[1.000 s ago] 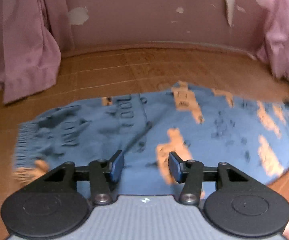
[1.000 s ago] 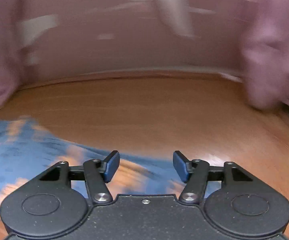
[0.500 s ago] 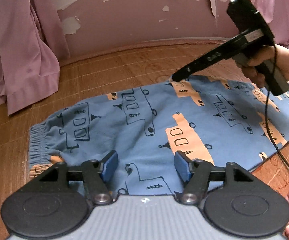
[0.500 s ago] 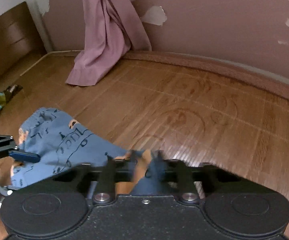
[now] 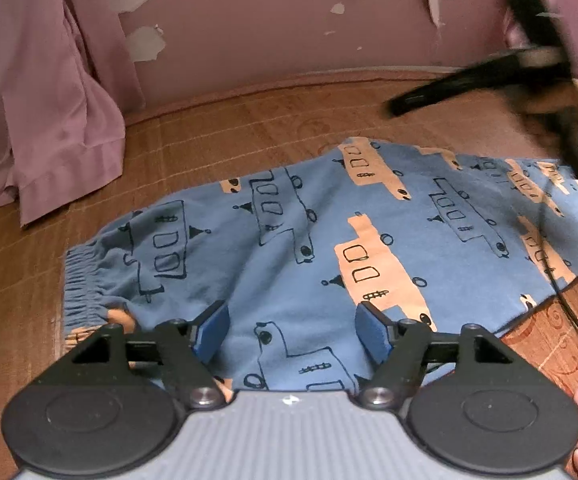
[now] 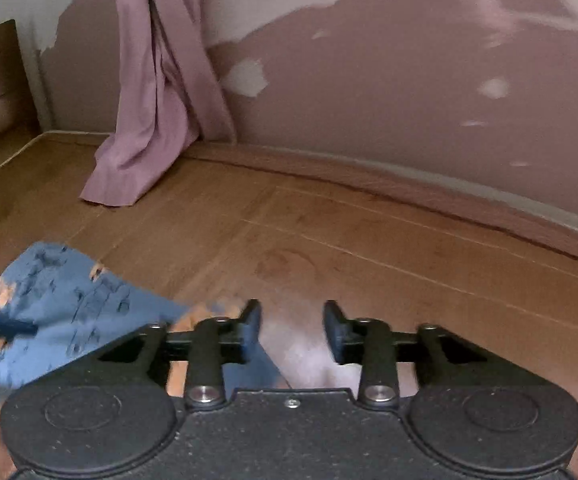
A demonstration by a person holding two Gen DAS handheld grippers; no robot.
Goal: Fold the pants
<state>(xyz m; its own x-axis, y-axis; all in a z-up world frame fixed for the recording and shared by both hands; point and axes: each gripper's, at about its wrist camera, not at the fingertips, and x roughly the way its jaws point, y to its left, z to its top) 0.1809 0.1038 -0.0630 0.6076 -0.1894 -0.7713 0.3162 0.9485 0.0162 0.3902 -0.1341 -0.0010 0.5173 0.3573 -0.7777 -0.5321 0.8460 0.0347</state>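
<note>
**Both grippers free above the pants, next grasp not yet taken**

The pants [image 5: 289,248] lay flat on the floor [image 5: 249,120], blue with orange and outlined vehicle prints, and looked already doubled leg over leg, though that was a judgement from the single long shape. The waistband [image 5: 79,280] sat at the end of the pants nearest the curtain [image 5: 49,100], and the legs ran away from it toward the far side of the left wrist view.

The left gripper [image 5: 292,330] hovered over the near edge of the pants, close to the waistband end, with its jaws wide apart and nothing between them. The right gripper [image 6: 292,330] was above the far edge of the pants near mid-length; its jaws also stood apart and held no cloth (the blue fabric in its own view lay to one side of the fingers, not between them). In the left wrist view it appeared as a blurred black shape, raised clear of the pants.

The step in hand seemed to be the pause between folds: the pants were laid out, and neither tool had a hold. The next move would probably call for pinching one end, either the waistband or the leg cuffs, with both grippers at the two corners, then carrying that end over toward the other. The cuffs lay at the edge of the left wrist view, so their exact state could not be told.
</note>
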